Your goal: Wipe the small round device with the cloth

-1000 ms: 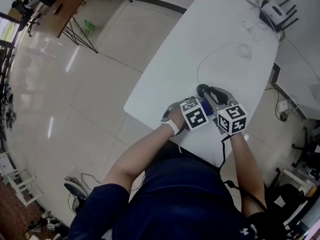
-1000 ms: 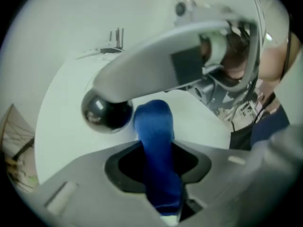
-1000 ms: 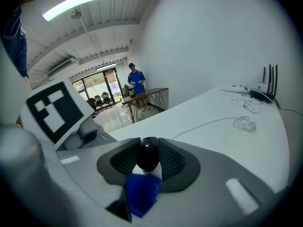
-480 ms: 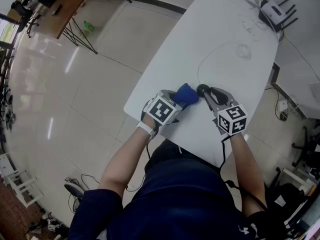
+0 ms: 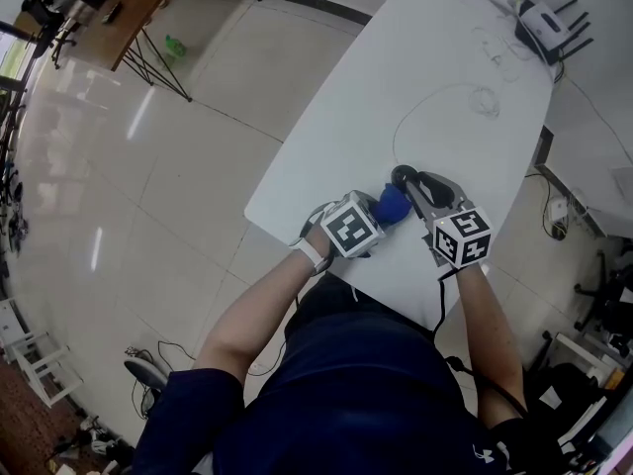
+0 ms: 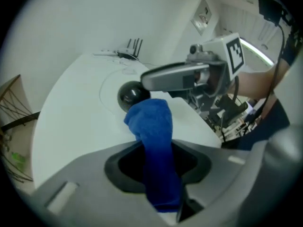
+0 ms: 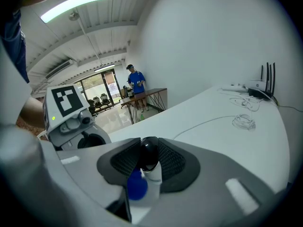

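Observation:
The small round device [image 5: 402, 176] is a black ball on a white stem, held just above the white table [image 5: 445, 47]. My right gripper [image 5: 411, 186] is shut on it, and the ball [image 7: 148, 155] sits between the ribbed pads [image 7: 171, 161]. My left gripper [image 5: 380, 216] is shut on a blue cloth [image 5: 394, 206]. In the left gripper view the cloth [image 6: 155, 136] stands up from my left gripper [image 6: 157, 167] and its top lies against the device [image 6: 130, 93], under the right gripper's finger [image 6: 174, 76]. The cloth [image 7: 137, 187] shows just below the device in the right gripper view.
A thin white cable [image 5: 427, 95] runs from the device to a small coil [image 5: 483, 99]. A white router [image 5: 540, 16] with black antennas sits at the table's far end. The near table edge [image 5: 297, 240] drops to tiled floor. A person [image 7: 136, 82] stands far off by a wooden table.
The left gripper swung out to the left, baring the blue cloth, then came back right and brought the cloth up to the device. The right gripper stayed put.

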`<state>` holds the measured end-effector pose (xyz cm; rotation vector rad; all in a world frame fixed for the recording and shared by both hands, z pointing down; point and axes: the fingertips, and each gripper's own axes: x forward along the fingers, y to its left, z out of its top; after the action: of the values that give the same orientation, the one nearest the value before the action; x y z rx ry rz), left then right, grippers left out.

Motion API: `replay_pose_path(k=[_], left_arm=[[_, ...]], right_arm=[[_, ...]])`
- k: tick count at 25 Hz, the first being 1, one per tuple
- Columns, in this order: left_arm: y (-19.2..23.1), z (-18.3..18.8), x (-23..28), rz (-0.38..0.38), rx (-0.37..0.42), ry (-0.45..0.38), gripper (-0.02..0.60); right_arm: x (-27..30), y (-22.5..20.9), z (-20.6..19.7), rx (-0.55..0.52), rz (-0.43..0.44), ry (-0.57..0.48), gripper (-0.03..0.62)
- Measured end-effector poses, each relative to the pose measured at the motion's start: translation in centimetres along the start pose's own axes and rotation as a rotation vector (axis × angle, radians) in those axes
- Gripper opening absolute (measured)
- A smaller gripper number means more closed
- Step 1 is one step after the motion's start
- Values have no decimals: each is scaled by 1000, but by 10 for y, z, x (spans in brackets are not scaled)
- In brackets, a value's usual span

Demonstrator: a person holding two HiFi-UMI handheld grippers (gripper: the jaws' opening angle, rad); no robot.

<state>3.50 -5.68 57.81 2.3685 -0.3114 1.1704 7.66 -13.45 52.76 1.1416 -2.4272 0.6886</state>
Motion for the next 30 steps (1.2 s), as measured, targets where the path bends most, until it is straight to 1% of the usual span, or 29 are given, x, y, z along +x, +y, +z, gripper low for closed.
replay_pose_path(k=[4,6,9,13,15,17,18,20,21,22,26,27,29,30], left_arm=[[-38,-3,21,-104,80,48,144],[-49,0,22,-128,116,60,144],[-37,8,15,-103,128,55,144],[8,15,-12,-11,98,53,144],[24,12,-24,13,73,56,144],[33,8,-31,8,21,45,144],[35,8,-34,-7,-13,28,144],[34,17,-39,-59,-84,-37,144],[36,21,-41,-74,-121,-70,144],[42,22,-43,-71,-162,-96,144],[80,15,-53,3,-347,-186,143],[90,13,-57,25,-389,-207,143],[105,11,-63,69,-458,-248,143],[109,12,-66,83,-484,-272,143]], right_arm=[[-1,1,1,7,-3,-3,121],[0,1,1,8,-3,-2,121],[1,1,0,12,-2,-2,121],[0,0,1,19,-4,-7,121],[0,0,1,23,-5,-11,118],[0,0,0,25,-6,-13,115],[0,0,0,25,-6,-13,112],[0,-1,-1,22,-9,-13,103],[0,-1,-1,21,-10,-13,97],[0,-1,-1,21,-11,-13,95],[0,-1,-1,27,-4,-7,95],[0,0,-1,32,0,-5,103],[-2,-1,2,38,-3,-12,140],[-2,-3,4,41,-9,-19,141]])
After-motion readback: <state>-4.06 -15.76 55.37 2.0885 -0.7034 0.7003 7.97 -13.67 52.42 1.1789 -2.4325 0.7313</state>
